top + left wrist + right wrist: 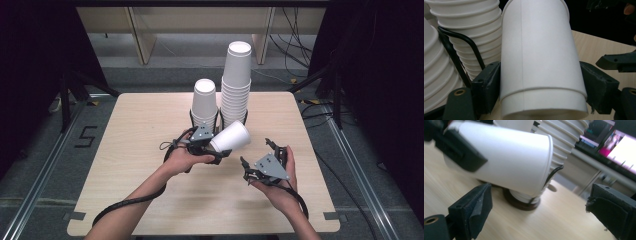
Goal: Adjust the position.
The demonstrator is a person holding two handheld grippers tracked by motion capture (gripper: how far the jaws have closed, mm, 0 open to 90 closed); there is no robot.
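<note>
Two grippers work at the middle of the high view. The left gripper (216, 150) is clamped on a white paper cup (231, 137); in the left gripper view its pads (486, 86) press both sides of the cup (541, 62) near the base. The cup lies tilted on its side above the counter (150, 120), rim toward the right of the frame, just below the two stacks.

Behind it, in the upper middle, a short cup stack (204, 102) and a tall cup stack (236, 82) stand side by side in a black wire holder (191, 117) near the counter's far edge. In the right gripper view the held cup's rim (549, 165) sits just beside the tall stack (566, 135).

At lower right of centre the right gripper (257, 155) is apart from the cup, its jaws spread with nothing between them. Bare counter lies open to the left, to the right and along the near edge.
</note>
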